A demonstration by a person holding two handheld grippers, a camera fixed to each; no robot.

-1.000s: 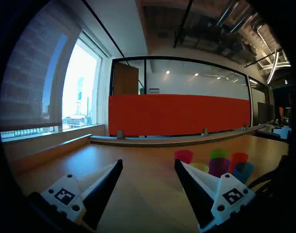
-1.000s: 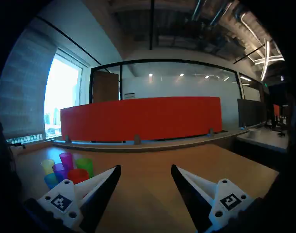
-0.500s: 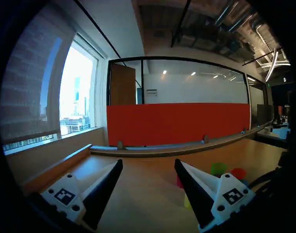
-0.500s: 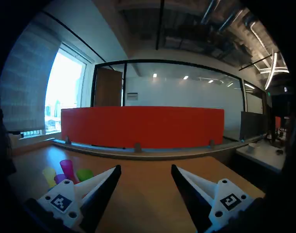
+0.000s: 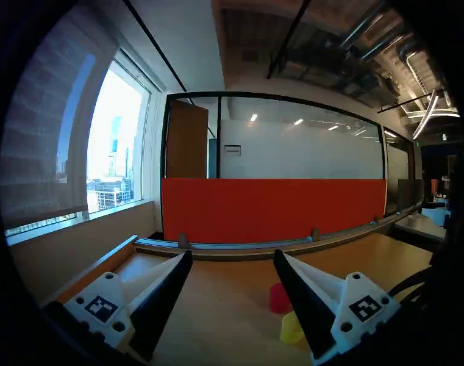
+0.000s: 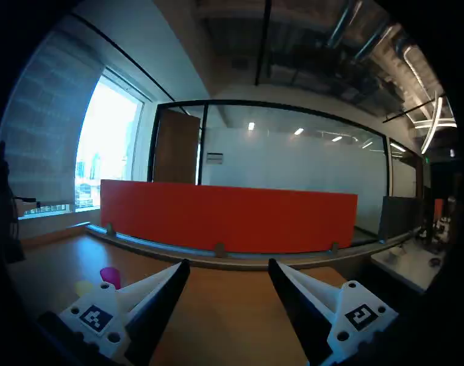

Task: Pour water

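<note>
Hovering over the tan wooden desk (image 5: pixel 232 317) with white left gripper (image 5: pixel 232 253) and white right gripper (image 6: pixel 228 262) spread wide, empty, presumably pre-grasp, leaving red plastic cup (image 5: pixel 279 297) and yellow plastic cup (image 5: pixel 291 327) low beside the left gripper.

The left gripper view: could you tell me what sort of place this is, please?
Most likely an open-plan office: a long wooden desk backed by a red divider panel, a glass-walled room behind it, and a large window.

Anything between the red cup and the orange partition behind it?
In the left gripper view, bare wooden tabletop runs from the red cup to the low rail at the foot of the orange partition; nothing stands between.
</note>
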